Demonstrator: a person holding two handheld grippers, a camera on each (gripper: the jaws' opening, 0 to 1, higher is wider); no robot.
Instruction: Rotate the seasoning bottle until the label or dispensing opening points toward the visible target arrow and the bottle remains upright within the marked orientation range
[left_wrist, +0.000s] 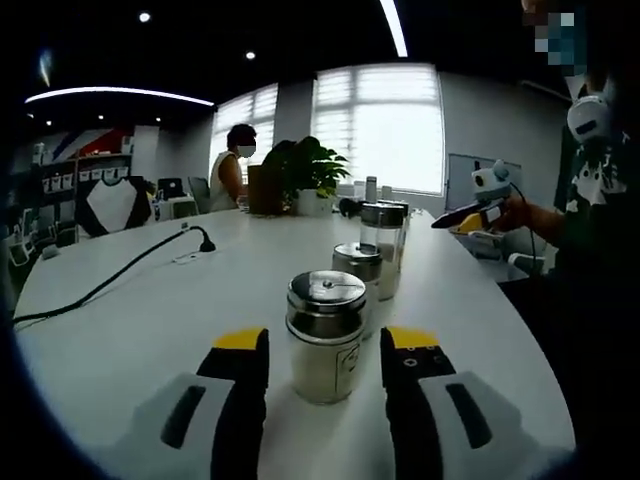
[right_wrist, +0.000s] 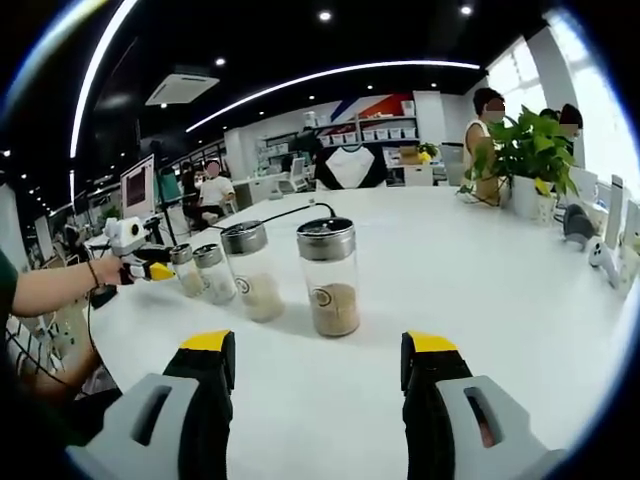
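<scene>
Left tongs (left_wrist: 325, 365): released, my jaws flanking the nearest seasoning bottle (left_wrist: 325, 335).
Right tongs (right_wrist: 318, 365): released, short of the tall bottle (right_wrist: 328, 276).
Risk: an off-centre squeeze could tip it on the worktop (left_wrist: 160, 320).

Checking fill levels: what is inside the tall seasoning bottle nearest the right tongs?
The tall seasoning bottle holds tan granules in roughly its bottom third, with clear glass above. Its metal lid hides whatever sits right under the top.

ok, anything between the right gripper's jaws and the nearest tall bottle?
No. In the right gripper view, bare white table separates the open right gripper from the nearest bottle.
</scene>
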